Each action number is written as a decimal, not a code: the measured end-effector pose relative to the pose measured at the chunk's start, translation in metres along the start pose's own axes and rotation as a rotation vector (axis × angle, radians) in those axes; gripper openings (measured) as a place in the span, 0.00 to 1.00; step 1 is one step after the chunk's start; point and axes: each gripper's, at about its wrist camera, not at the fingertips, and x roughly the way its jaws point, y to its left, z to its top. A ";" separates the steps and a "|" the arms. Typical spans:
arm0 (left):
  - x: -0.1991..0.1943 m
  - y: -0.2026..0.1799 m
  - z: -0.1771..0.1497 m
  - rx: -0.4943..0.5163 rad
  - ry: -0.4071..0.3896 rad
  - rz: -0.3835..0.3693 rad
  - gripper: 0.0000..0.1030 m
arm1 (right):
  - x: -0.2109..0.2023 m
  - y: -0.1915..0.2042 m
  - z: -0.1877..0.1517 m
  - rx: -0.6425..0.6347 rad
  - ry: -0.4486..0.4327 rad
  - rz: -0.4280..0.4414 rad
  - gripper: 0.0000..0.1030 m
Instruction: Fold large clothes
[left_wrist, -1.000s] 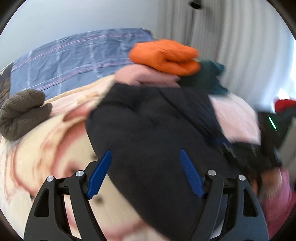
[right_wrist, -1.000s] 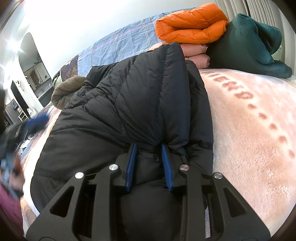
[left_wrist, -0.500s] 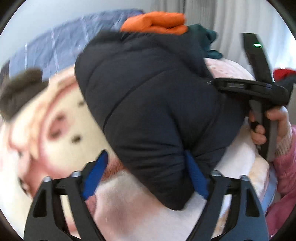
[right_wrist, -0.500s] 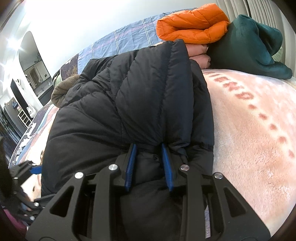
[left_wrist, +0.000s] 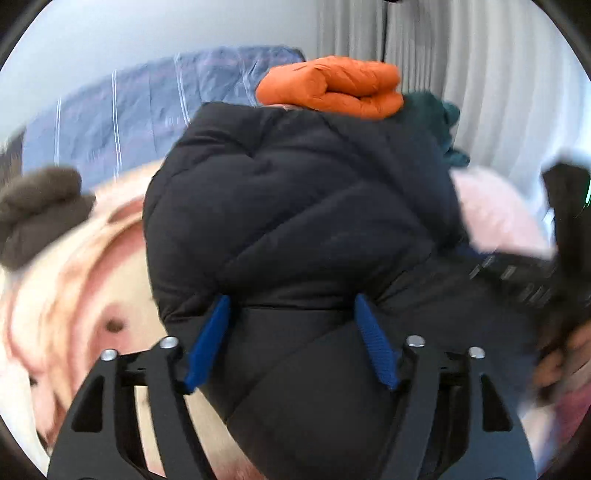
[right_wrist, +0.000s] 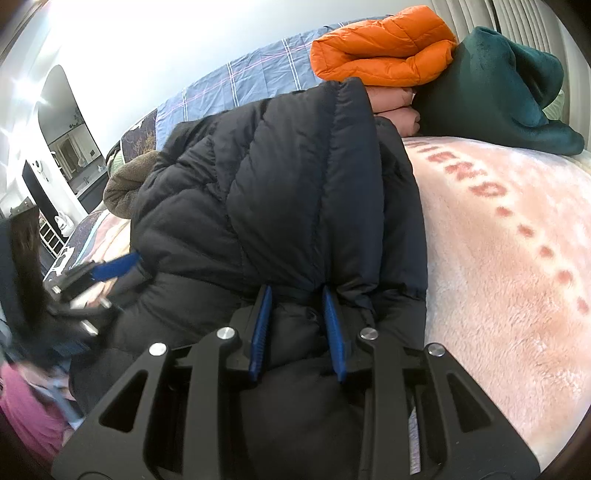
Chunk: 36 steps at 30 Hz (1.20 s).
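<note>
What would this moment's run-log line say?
task: fold black puffer jacket | right tongs: clamped on hem | left tongs: open, straddling jacket edge | surface: pink blanket

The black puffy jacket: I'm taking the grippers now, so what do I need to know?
Right gripper: shut on a bunch of the black jacket near its front edge.
Left gripper: jaws wide, straddling the jacket's other end; grip unclear.
The jacket lies doubled over on the pink blanket.
Behind it: folded orange jacket on a pink garment; beside them a crumpled green fleece.
Left: probably finish the fold and stack it.
</note>
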 end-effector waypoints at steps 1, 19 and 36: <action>-0.001 -0.002 -0.001 0.001 0.003 0.014 0.72 | 0.000 0.000 0.000 0.000 0.001 0.000 0.29; 0.020 0.009 0.025 -0.061 0.024 0.081 0.96 | -0.003 -0.004 0.001 0.013 -0.015 0.013 0.29; 0.015 0.012 0.013 -0.067 0.003 0.089 0.96 | 0.021 -0.035 0.087 0.032 0.111 0.026 0.87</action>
